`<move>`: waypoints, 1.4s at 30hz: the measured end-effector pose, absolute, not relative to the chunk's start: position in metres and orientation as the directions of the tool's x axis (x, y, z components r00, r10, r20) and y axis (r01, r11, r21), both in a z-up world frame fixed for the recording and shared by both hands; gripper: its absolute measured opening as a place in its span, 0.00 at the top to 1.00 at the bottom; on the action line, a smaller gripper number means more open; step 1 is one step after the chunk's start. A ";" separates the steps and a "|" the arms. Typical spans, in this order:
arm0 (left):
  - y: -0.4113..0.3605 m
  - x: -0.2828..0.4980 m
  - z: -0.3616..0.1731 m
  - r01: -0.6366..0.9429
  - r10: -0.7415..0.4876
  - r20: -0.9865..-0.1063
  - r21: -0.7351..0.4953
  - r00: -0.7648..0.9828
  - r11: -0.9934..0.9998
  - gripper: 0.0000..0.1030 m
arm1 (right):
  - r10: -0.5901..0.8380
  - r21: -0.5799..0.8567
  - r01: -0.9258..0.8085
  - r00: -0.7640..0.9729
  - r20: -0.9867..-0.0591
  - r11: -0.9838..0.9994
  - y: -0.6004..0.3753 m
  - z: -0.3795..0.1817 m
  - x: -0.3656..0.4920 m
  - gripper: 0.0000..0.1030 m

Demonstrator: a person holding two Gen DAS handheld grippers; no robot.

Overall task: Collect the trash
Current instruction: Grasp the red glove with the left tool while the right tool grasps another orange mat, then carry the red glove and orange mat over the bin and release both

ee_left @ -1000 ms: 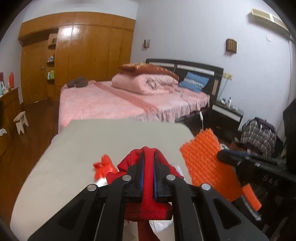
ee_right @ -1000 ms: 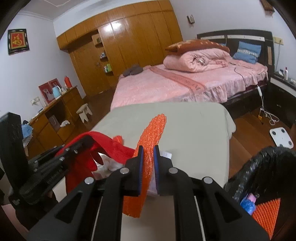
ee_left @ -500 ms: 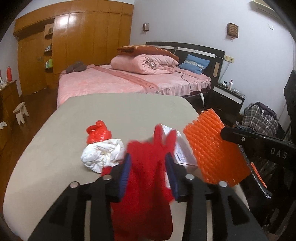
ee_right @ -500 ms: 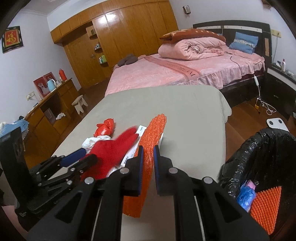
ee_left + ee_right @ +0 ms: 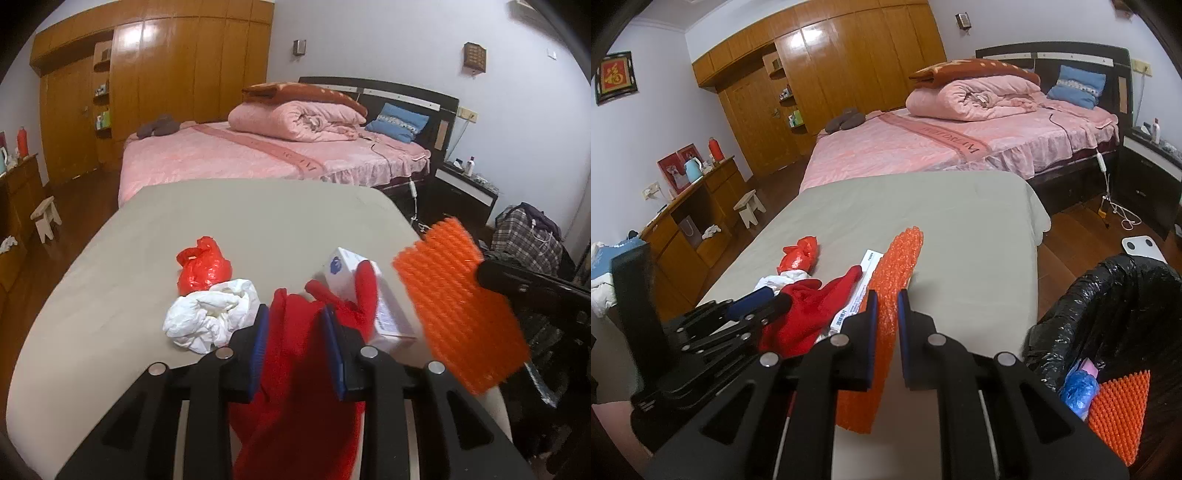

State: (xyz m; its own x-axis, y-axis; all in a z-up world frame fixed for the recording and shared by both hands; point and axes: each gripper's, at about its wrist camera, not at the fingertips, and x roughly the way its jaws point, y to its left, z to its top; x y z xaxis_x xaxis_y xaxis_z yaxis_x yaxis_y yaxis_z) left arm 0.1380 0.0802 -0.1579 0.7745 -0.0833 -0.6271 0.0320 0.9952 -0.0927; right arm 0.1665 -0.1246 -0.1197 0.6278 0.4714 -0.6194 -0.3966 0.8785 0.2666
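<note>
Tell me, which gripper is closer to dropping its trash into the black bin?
Probably the right gripper. It is shut on the orange bumpy foam sheet, and the black-lined trash bin sits just beside it. The left gripper is closing around a red cloth glove, farther from the bin.

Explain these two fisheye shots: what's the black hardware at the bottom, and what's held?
No robot arm: a person holds a two-finger claw in each hand, with a camera on each looking along the fingers. One view is from the left claw, the other from the right claw. The left claw's jaws are closing around a red glove. The right claw is shut on an orange bubble-wrap sheet. On the grey table lie a red plastic bag, crumpled white tissue and a white box. A bin with a black liner stands to the right.
</note>
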 end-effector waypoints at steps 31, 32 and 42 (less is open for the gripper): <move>0.057 0.124 -0.072 0.142 -0.208 -0.457 -0.174 0.865 0.974 0.95 | 0.469 0.267 -0.385 0.724 -0.506 0.883 -0.163 -0.063 0.156 0.90; 0.053 0.124 -0.067 0.151 -0.217 -0.449 -0.178 0.867 0.972 0.95 | 0.464 0.265 -0.382 0.730 -0.501 0.886 -0.166 -0.060 0.156 0.90; -0.009 0.130 -0.040 0.280 -0.328 -0.391 -0.175 0.860 0.944 0.95 | 0.365 0.239 -0.283 0.810 -0.459 0.929 -0.227 -0.035 0.141 0.90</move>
